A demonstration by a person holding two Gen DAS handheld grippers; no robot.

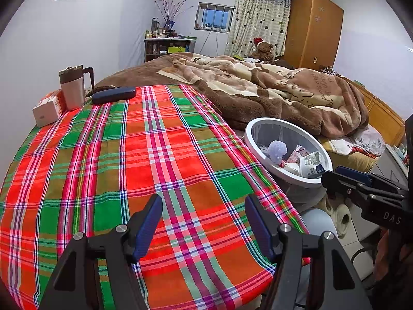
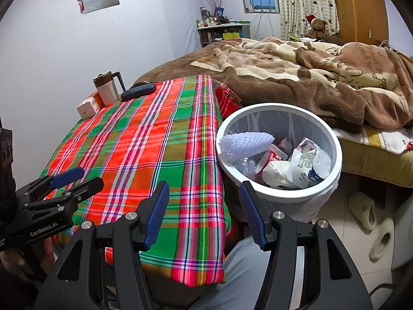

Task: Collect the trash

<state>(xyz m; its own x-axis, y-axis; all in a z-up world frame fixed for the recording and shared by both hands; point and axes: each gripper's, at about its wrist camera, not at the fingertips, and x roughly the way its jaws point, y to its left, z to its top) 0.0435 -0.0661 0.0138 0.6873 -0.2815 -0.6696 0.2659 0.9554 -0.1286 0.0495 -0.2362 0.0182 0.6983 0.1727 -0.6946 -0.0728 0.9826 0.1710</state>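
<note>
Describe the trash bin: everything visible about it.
The bin is round, with a thick white rim and grey walls, seemingly plastic, lined with a thin clear bag whose edge hangs outside. It stands upright and open on the floor between the table and the bed, close against the tablecloth's edge. It is partly filled: a white foam net, a crushed cup, cartons and wrappers.

1. Bin [image 2: 280, 196]: lower body hidden behind the bench [image 2: 144, 149] edge and liner; the trash beneath the top layer is not visible.
2. Shelf items [image 1: 162, 32] at the far wall: too small to identify.
3. Box [image 1: 47, 109]: label print illegible.
4. Blanket lettering [image 2: 371, 64]: partly folded, unreadable.
</note>
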